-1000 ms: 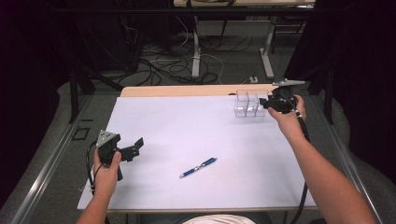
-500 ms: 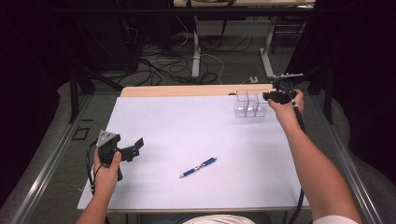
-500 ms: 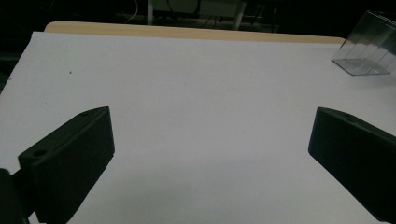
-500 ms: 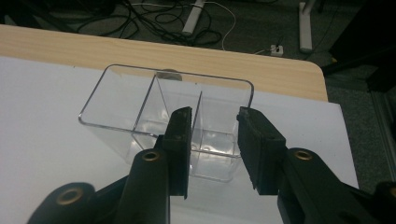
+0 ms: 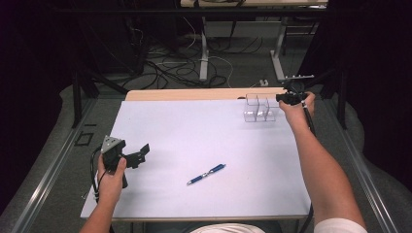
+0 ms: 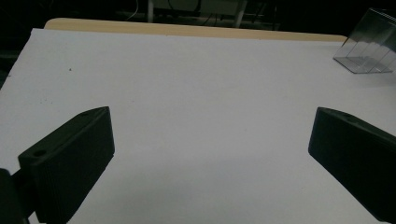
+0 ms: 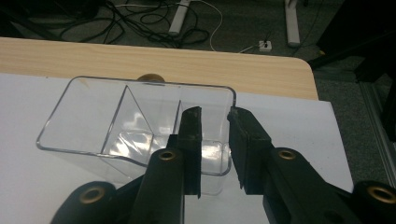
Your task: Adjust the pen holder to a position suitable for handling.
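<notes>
A clear plastic box (image 5: 257,109) with several compartments stands at the far right of the white table sheet (image 5: 194,131). My right gripper (image 5: 284,98) is at its right end. In the right gripper view the box (image 7: 130,121) has one jaw inside its right compartment and the other outside, so the end wall lies between them. My right gripper (image 7: 215,114) has just been closing, and a gap still shows beside the wall. My left gripper (image 5: 142,154) hovers open at the near left with nothing between its jaws (image 6: 210,154). A blue pen (image 5: 206,174) lies near the front middle.
A bare wooden strip (image 5: 194,93) runs along the table's far edge behind the sheet. Cables and desk legs lie on the floor beyond. The clear box (image 6: 369,46) sits far off at the upper right of the left gripper view.
My right hand has shifted a little farther back along the box's right end and sunk slightly, with its jaws narrower. The left hand, the pen and the box have stayed put.
</notes>
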The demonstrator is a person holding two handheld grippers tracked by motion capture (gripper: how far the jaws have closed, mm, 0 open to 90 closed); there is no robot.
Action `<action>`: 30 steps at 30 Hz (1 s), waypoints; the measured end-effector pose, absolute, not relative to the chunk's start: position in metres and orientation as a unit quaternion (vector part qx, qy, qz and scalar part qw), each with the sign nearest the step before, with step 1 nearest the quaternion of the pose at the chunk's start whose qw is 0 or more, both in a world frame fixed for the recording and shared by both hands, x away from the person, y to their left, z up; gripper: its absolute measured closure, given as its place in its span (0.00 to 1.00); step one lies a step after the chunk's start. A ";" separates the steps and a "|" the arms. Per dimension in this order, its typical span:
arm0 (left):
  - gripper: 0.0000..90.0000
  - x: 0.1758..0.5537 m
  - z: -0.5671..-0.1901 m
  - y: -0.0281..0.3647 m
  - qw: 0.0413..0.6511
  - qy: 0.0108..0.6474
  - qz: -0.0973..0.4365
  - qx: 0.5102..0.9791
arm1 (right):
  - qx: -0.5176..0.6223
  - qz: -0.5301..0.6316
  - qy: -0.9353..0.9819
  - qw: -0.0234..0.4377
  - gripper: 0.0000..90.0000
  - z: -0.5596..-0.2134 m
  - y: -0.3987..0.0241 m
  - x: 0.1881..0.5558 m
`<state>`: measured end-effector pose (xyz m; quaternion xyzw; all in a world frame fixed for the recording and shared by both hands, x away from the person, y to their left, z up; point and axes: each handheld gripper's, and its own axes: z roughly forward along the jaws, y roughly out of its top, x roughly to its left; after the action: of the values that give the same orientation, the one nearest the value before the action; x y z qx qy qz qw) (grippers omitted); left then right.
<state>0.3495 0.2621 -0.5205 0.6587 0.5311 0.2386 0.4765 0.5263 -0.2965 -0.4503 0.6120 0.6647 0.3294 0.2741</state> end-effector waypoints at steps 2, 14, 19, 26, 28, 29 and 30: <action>0.00 0.350 -0.521 0.262 0.477 0.532 0.239 0.657 | 0.616 0.326 0.663 0.272 0.85 -0.454 -0.298 0.529; 0.00 0.349 -0.521 0.264 0.476 0.537 0.240 0.654 | 0.608 0.328 0.666 0.282 0.95 -0.466 -0.307 0.542; 0.00 0.348 -0.522 0.265 0.473 0.539 0.238 0.655 | 0.611 0.330 0.663 0.278 0.90 -0.470 -0.308 0.545; 0.00 0.348 -0.522 0.265 0.473 0.539 0.238 0.655 | 0.619 0.303 0.673 0.267 0.90 -0.478 -0.304 0.547; 0.00 0.349 -0.523 0.265 0.474 0.538 0.238 0.655 | 0.618 0.299 0.677 0.266 0.92 -0.480 -0.302 0.548; 0.00 0.349 -0.523 0.265 0.474 0.539 0.238 0.655 | 0.619 0.295 0.678 0.266 0.92 -0.481 -0.302 0.548; 0.00 0.349 -0.523 0.265 0.474 0.538 0.238 0.655 | 0.621 0.292 0.677 0.266 0.92 -0.481 -0.301 0.548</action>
<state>0.3487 0.2647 -0.5226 0.6550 0.5380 0.2380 0.4742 0.5481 -0.3007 -0.4810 0.6207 0.6774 0.2917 0.2659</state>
